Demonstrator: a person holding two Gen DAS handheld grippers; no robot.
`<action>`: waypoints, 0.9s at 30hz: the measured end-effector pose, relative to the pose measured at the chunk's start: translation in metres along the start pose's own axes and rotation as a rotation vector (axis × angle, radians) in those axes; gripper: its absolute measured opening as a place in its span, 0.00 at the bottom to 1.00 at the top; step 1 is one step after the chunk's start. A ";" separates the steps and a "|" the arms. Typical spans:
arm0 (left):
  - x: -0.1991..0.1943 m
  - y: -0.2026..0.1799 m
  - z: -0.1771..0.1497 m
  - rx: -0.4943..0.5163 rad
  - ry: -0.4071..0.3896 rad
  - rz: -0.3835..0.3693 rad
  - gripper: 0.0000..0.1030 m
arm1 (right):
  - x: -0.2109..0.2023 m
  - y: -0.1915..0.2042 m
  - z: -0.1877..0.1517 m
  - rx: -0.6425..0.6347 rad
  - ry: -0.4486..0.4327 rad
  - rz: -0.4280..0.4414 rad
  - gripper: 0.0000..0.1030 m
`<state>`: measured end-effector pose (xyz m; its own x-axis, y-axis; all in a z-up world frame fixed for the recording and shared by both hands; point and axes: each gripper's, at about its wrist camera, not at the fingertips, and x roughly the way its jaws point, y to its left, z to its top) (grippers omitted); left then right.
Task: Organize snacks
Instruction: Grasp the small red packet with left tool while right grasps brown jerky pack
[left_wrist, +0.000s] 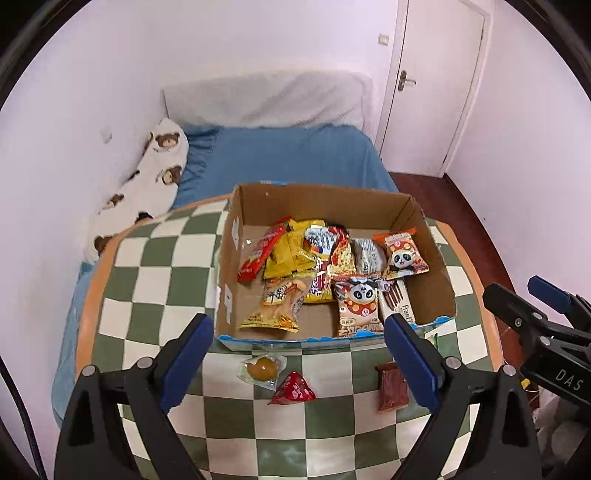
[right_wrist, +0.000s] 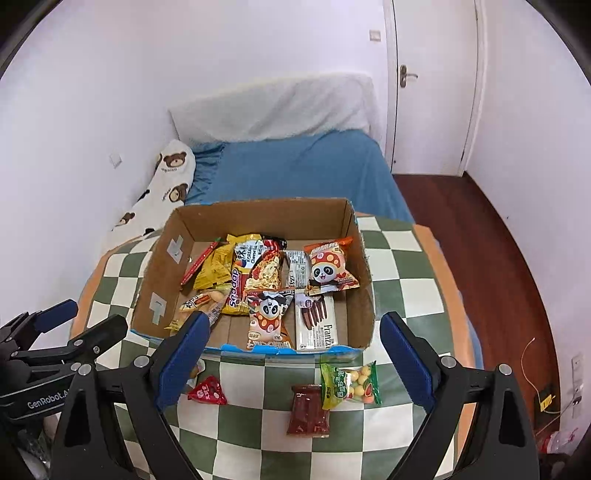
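Most of the snacks already lie inside the open brown cardboard box (left_wrist: 424, 251), so the sorting looks well along, with a last few packets left out on the green-and-white checked surface (left_wrist: 155, 280). Judged from that, the step in hand is choosing the next stray packet to fetch.

All the strays sit just in front of the box's blue-edged near wall. Nearest the box's left half is a clear wrapper holding a round brown sweet (left_wrist: 261, 368), and just in front of it a small red triangular packet (left_wrist: 293, 389). Toward the box's right half lies a dark red-brown flat sachet (right_wrist: 308, 410), touching a green-edged clear bag of coloured round candies (right_wrist: 351, 384).

The left tongs (left_wrist: 297, 363) are released and empty, hanging above the sweet and the red triangle. The right tongs (right_wrist: 295, 363) are likewise spread wide and empty, above the sachet and the candy bag.

The next move calls for lowering one pair onto a single packet, closing on its crinkly edge, then lifting it over the near wall into the box.
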<state>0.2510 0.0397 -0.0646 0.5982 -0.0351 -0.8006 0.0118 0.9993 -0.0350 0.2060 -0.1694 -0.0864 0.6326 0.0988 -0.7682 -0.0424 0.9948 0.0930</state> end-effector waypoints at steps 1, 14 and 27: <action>-0.004 -0.001 -0.001 0.004 -0.011 0.002 0.92 | -0.005 0.000 -0.002 -0.001 -0.011 -0.005 0.93; 0.014 -0.002 -0.031 0.009 0.040 0.041 0.92 | 0.020 -0.027 -0.044 0.112 0.105 0.044 0.93; 0.131 0.053 -0.127 -0.072 0.418 0.145 0.92 | 0.184 -0.062 -0.152 0.265 0.529 0.122 0.93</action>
<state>0.2284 0.0866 -0.2471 0.2137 0.0887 -0.9729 -0.1134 0.9914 0.0655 0.2080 -0.2093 -0.3299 0.1622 0.2790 -0.9465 0.1470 0.9417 0.3028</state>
